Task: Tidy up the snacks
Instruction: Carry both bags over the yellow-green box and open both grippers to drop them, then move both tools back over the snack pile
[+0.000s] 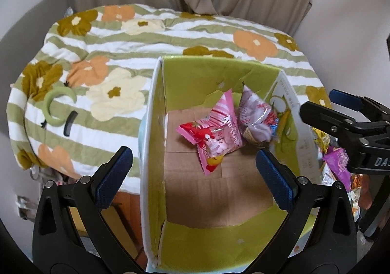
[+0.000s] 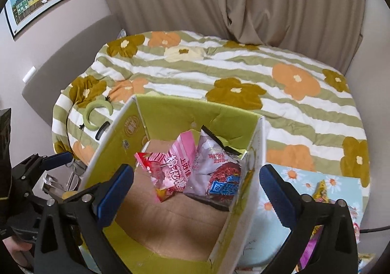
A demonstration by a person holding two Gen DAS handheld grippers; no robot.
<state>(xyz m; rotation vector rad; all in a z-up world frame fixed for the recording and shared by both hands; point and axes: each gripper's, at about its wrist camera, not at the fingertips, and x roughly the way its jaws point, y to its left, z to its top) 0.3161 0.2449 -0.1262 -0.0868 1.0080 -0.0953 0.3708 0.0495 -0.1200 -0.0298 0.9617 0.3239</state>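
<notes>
An open cardboard box [image 1: 156, 113] with green inner walls stands before a bed. Two snack packets lie on its brown floor: a pink marshmallow packet [image 1: 214, 137] and a pale purple packet [image 1: 256, 115] leaning on the right wall. The right wrist view shows the same box [image 2: 246, 191], pink packet [image 2: 170, 171] and purple packet [image 2: 214, 171]. My left gripper [image 1: 192, 171] hangs open above the box with nothing between its fingers. My right gripper [image 2: 197, 188] is open over the box's right wall, also holding nothing; it appears at the right edge [image 1: 341, 113] of the left wrist view.
More loose snack packets [image 1: 336, 161] lie right of the box on a daisy-print cloth [image 2: 299, 181]. A floral striped quilt [image 1: 146, 40] covers the bed behind, with a green crescent hair clip [image 1: 54, 108] and a small black comb [image 1: 70, 124]. Curtains hang at the back.
</notes>
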